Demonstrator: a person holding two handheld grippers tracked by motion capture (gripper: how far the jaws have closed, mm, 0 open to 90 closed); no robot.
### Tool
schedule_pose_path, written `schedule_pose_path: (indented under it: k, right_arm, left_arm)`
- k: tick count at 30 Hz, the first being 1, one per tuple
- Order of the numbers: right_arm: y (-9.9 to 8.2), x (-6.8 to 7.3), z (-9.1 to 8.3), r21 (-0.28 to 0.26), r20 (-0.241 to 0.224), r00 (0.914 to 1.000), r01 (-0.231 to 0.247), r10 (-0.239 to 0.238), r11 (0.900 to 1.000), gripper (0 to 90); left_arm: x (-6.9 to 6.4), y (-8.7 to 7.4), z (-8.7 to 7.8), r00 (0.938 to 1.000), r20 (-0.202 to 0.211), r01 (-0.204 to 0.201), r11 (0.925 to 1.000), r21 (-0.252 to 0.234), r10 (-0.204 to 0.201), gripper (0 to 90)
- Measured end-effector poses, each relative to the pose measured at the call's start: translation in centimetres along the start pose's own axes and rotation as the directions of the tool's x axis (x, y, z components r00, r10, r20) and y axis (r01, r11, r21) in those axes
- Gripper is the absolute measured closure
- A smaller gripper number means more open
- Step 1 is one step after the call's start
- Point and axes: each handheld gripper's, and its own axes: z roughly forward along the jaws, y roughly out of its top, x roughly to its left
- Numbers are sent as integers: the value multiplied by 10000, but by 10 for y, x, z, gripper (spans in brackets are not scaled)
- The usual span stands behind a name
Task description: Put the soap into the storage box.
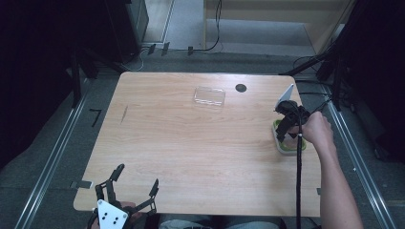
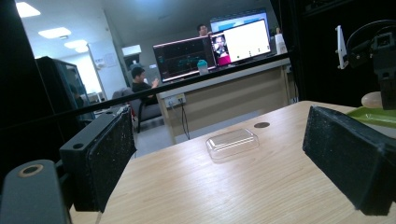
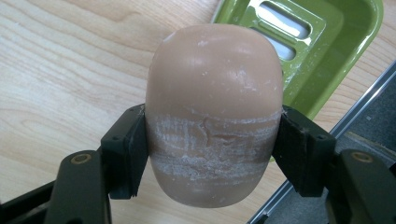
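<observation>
- At the table's right edge, one green soap dish is sitting with its slotted floor showing bare in the right gripper view; nothing is lying in it.
- The right gripper is clamping one tan soap bar by its sides, holding it just above the wood beside the dish.
- In the high view the right hand and gripper are covering most of the dish, so the bar is hard to make out there.
- Near the far edge one clear plastic lid is lying flat, empty, close to a single dark round hole.
- The left gripper is resting at the near left edge, its jaws standing wide apart around nothing; its hand is cut off by the frame.
</observation>
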Motion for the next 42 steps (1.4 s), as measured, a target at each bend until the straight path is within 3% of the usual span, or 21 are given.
schedule_pose_path:
  k: [20, 30, 42]
  right_arm:
    - [8, -24, 16, -138, -261, 9956, -907, 903, 9958, 339]
    - [9, -36, 23, -370, -514, 9856, -1629, 1609, 9859, 338]
    - [11, -39, 28, -371, -588, 9804, -1906, 1883, 9810, 338]
  left_arm:
    - [0, 0, 0, 10000, 14, -12, 10000, 2, 12, 99]
    - [0, 0, 0, 10000, -5, -5, 10000, 12, 5, 99]
    - [0, 0, 0, 10000, -4, -5, 10000, 11, 5, 99]
